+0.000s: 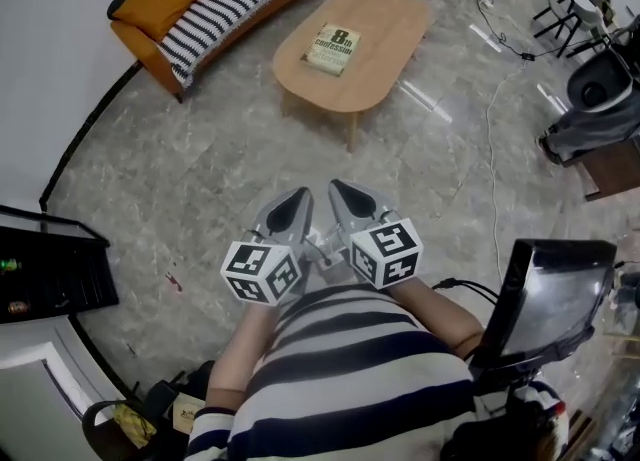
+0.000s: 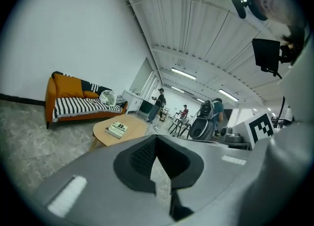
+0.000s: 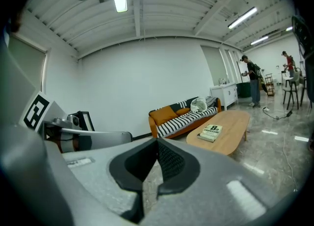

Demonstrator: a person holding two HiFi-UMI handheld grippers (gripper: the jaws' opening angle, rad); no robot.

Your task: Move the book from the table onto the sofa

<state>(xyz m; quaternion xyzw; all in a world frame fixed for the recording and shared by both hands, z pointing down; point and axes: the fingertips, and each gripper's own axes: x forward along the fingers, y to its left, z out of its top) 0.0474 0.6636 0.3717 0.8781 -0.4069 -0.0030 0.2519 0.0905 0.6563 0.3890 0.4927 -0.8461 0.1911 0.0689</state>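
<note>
My left gripper [image 1: 298, 197] and right gripper [image 1: 340, 191] have their fingers clenched, empty. The book [image 1: 332, 49] looks stiff and lightish, so I'd pinch its spine edge.

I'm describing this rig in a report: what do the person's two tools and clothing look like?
The left tool and the right tool are both grey and taper to pointed tips, with black ribbed pads inside. Each carries a white cube with black square markers at its back end. The person wears a black-and-white striped top.
</note>
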